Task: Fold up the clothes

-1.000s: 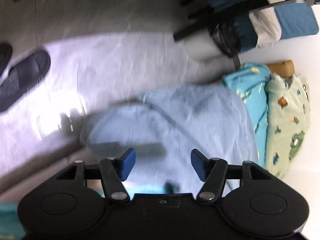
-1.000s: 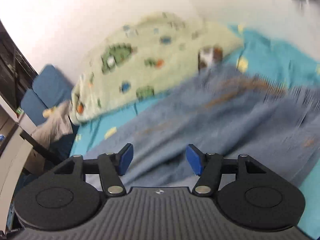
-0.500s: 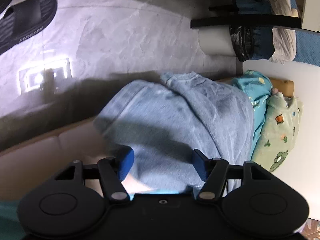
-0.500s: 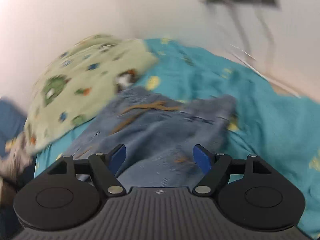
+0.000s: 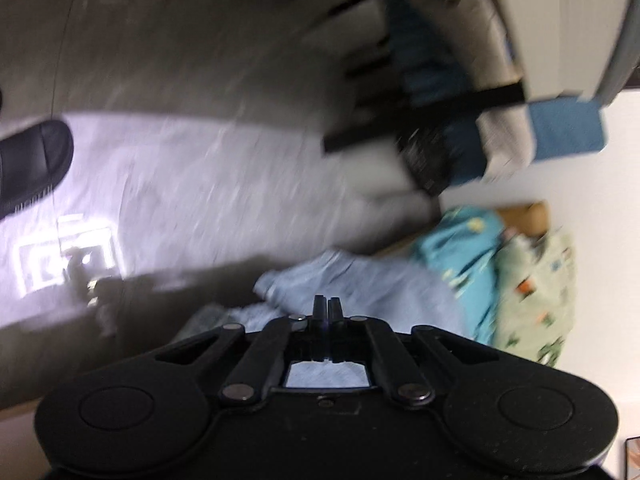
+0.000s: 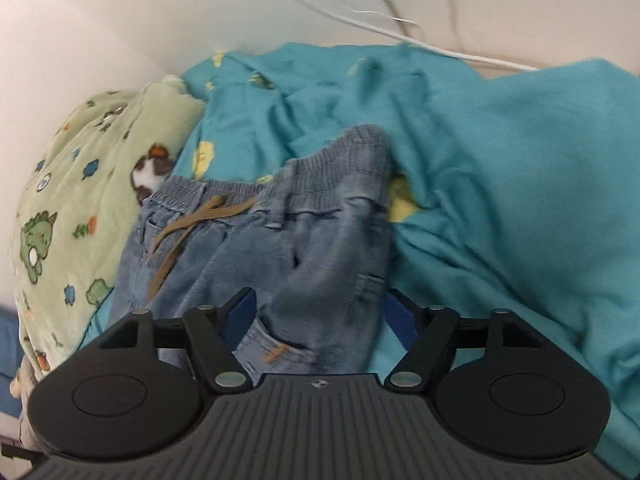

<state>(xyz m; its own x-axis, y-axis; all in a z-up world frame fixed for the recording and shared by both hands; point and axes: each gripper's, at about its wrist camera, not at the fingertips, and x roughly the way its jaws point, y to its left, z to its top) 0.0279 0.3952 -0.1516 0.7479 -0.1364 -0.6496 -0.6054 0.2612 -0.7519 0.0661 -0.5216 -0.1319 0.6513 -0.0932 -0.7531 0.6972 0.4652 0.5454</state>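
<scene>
Light blue jeans (image 6: 280, 240) with an elastic waistband and a tan drawstring lie crumpled on a teal blanket (image 6: 500, 180). My right gripper (image 6: 320, 312) is open, its jaws on either side of the jeans' near fold. In the left wrist view my left gripper (image 5: 327, 308) is shut, with the pale blue denim (image 5: 360, 284) right at and behind its tips; the view is blurred, so whether cloth is pinched does not show.
A green dinosaur-print pillow (image 6: 80, 200) lies left of the jeans against a white wall. White cables (image 6: 400, 24) run along the wall. The left wrist view shows grey floor (image 5: 200, 160), a black slipper (image 5: 32, 164) and a dark chair frame (image 5: 420, 120).
My left gripper has shut at the edge of the jeans. My right gripper has stayed open and moved closer to the waistband end of the jeans.
</scene>
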